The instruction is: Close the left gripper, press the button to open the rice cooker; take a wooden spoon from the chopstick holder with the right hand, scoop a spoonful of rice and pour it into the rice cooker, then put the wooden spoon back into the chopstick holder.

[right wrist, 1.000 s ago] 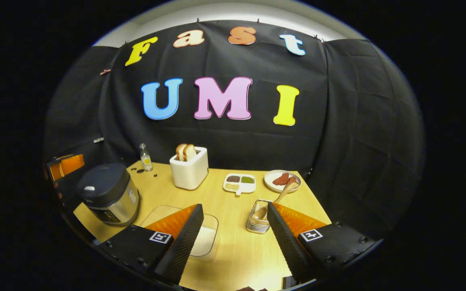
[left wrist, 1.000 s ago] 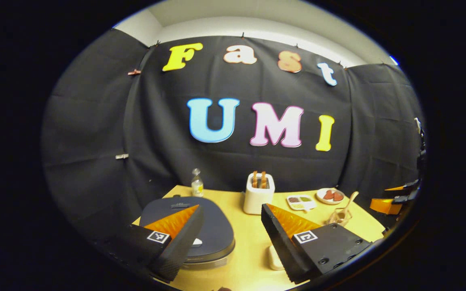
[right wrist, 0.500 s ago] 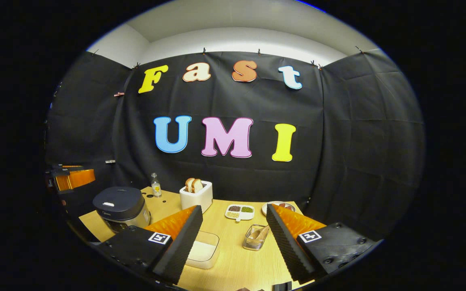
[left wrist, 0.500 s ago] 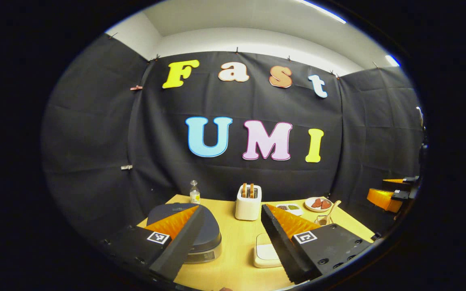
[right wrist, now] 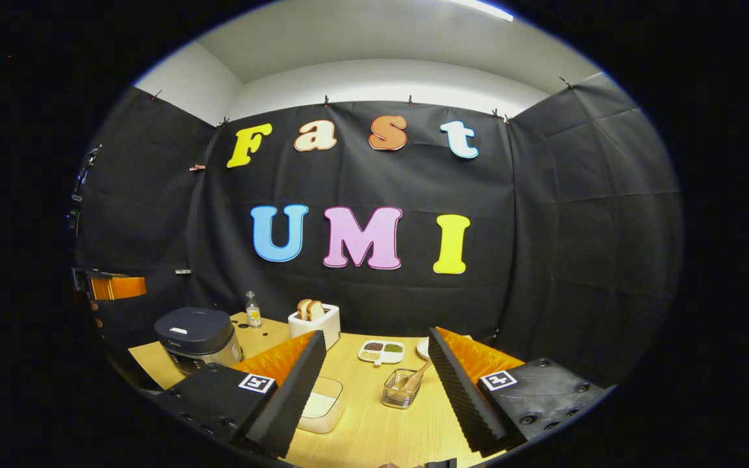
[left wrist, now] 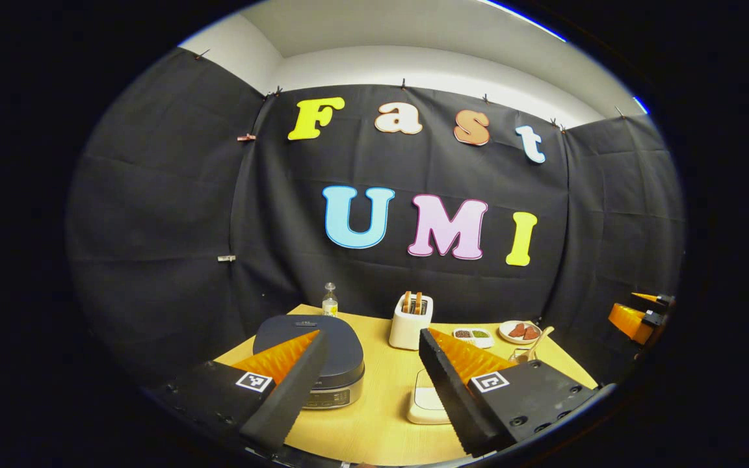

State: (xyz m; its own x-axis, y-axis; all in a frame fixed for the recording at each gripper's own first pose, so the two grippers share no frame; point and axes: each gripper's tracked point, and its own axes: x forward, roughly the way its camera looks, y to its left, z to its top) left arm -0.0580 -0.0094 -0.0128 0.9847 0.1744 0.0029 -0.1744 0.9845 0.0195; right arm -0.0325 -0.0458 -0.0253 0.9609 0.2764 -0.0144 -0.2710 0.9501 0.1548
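Booth with black cloth walls, pale ceiling strip above, light wooden table (right wrist: 374, 422) at the bottom of both views.

Left hand-held gripper (left wrist: 371, 370): jaws spread wide, nothing between them, held above the near table edge. Rice cooker (left wrist: 313, 354) sits just behind its left finger, dark lid down. In the right gripper view the rice cooker (right wrist: 197, 335) is at the table's far-left corner.

Right hand-held gripper (right wrist: 374, 374): jaws also wide apart, holding nothing, above the table's near side. It shows too at the right edge of the left gripper view (left wrist: 638, 315), well off the table.

Chopstick holder (right wrist: 402, 389) stands between the right gripper's fingers, farther back, with the wooden spoon (right wrist: 413, 379) leaning in it. Rice container (right wrist: 319, 406), shallow with white rice, lies just beside the left finger, partly hidden by it.

Farther back: white toaster (right wrist: 315, 322) with two bread slices, small bottle (right wrist: 253, 311), divided dish (right wrist: 381, 351) of grains, and a plate (left wrist: 521, 331) with reddish pieces.
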